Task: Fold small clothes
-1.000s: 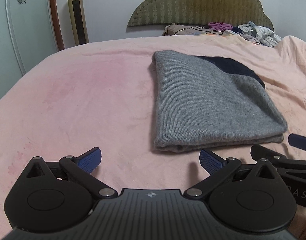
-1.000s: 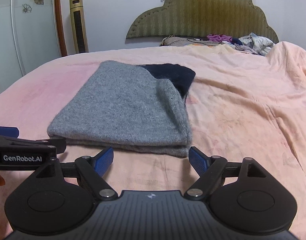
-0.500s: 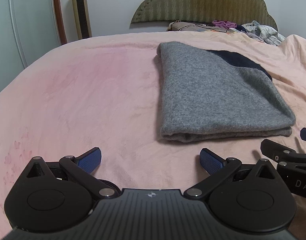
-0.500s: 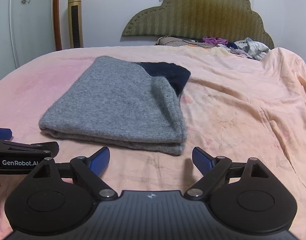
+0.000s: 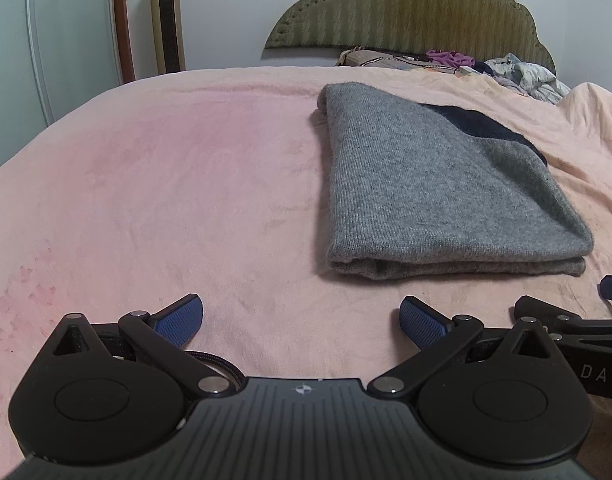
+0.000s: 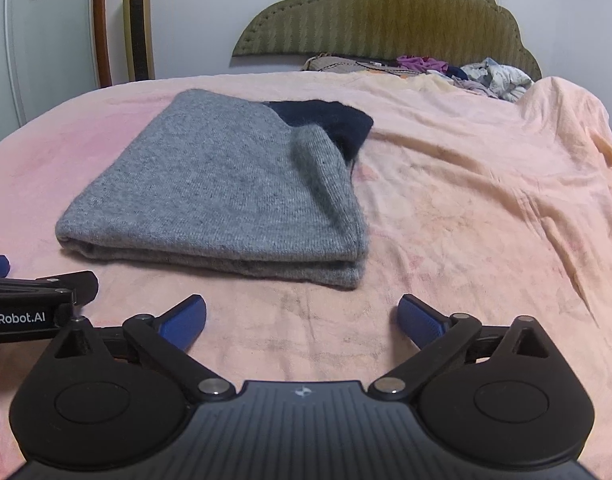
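Your left gripper [image 5: 301, 322] and right gripper [image 6: 302, 320] gape empty — sweater [image 6: 226, 184] edge just ahead, bare blanket [image 5: 166, 200] around.

Sweater [image 5: 438, 184]: lying folded on the bed [image 5: 166, 200], near its middle.
Left tongs [image 5: 302, 320]: hovering over the bed before the sweater, toward its left edge.
Right tongs [image 6: 302, 316]: hovering before its right corner, beside the left tongs.
Clothes pile [image 6: 486, 76]: sitting behind, against the headboard [image 6: 386, 12].
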A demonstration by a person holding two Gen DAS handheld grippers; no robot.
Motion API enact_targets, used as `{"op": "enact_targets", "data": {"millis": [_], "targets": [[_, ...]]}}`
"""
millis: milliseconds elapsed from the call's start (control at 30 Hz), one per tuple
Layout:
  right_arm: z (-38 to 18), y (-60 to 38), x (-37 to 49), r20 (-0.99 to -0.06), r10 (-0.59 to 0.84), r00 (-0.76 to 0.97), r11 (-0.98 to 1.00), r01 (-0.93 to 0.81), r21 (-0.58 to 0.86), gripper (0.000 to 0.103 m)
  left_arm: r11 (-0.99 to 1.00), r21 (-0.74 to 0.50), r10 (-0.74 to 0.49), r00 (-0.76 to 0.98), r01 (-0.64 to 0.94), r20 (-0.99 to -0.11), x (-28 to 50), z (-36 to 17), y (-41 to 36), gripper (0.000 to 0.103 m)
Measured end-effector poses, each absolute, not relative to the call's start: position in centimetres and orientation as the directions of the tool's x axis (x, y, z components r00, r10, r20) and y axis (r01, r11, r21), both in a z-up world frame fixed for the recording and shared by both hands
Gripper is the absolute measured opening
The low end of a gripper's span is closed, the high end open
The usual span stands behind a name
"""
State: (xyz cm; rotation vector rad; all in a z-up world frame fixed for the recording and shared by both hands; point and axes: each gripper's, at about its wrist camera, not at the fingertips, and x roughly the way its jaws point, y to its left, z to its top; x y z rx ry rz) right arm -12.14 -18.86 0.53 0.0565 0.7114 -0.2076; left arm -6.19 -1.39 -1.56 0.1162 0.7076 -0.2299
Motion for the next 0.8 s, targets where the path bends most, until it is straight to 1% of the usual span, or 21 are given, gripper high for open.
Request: {"op": "enact_targets", "data": {"millis": [167, 333, 500, 800], "targets": [[0.5, -18.9, -12.0, -0.650, -0.172, 0.740, 0.977, 0.214, -0.015, 0.103, 0.966, 0.043, -0.167, 0.745, 0.254, -0.646, -6.4, -1.7, -1.5, 0.103], [0.2, -19.1, -11.9, -0.648, -0.166, 0.744, 0.978, 0.209, -0.010, 0.103, 0.970, 0.000, -0.186, 0.743, 0.243, -0.643, -6.3, -1.8, -0.8, 0.103], [0.1, -19.3, -11.9, -0.646, -0.154, 0.747, 0.979, 0.206, 0.004, 0.103, 0.974, -0.018, -0.185, 0.752, 0.225, -0.633, -6.5, -1.7, -0.5, 0.103], [0.1, -19.3, -11.9, -0.646, -0.152, 0.748, 0.979, 0.206, 0.008, 0.103, 0.975, -0.005, -0.178, 0.763, 0.223, -0.622, -6.7, -1.8, -0.7, 0.103]]}}
